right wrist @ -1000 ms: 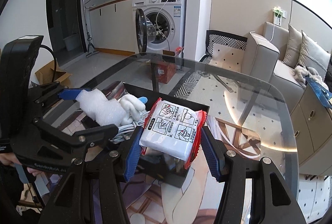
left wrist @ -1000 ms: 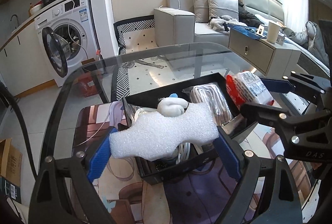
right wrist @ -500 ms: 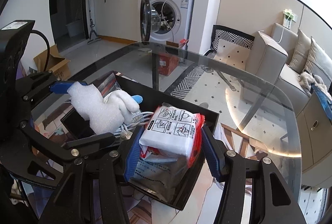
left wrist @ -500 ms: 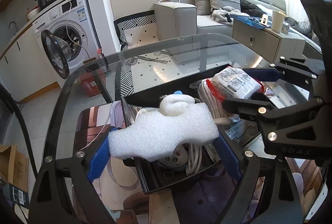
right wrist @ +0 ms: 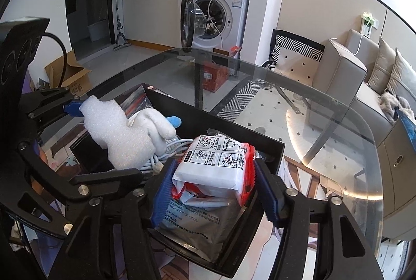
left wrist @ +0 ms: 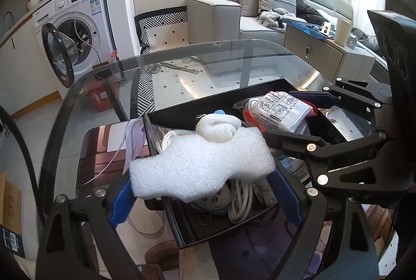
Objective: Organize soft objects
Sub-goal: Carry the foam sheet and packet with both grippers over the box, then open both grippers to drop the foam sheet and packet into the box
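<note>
The right gripper (right wrist: pixel 212 187) has just been opening, I think to leave the white packet (right wrist: pixel 215 163) on the pile in the black tray (right wrist: pixel 270 150); the packet lies between the jaws, and the pads seem no longer to press it. The left gripper (left wrist: pixel 205 184) holds the foam piece (left wrist: pixel 202 168) above the tray's near end, its long axis crosswise from pad to pad.
</note>
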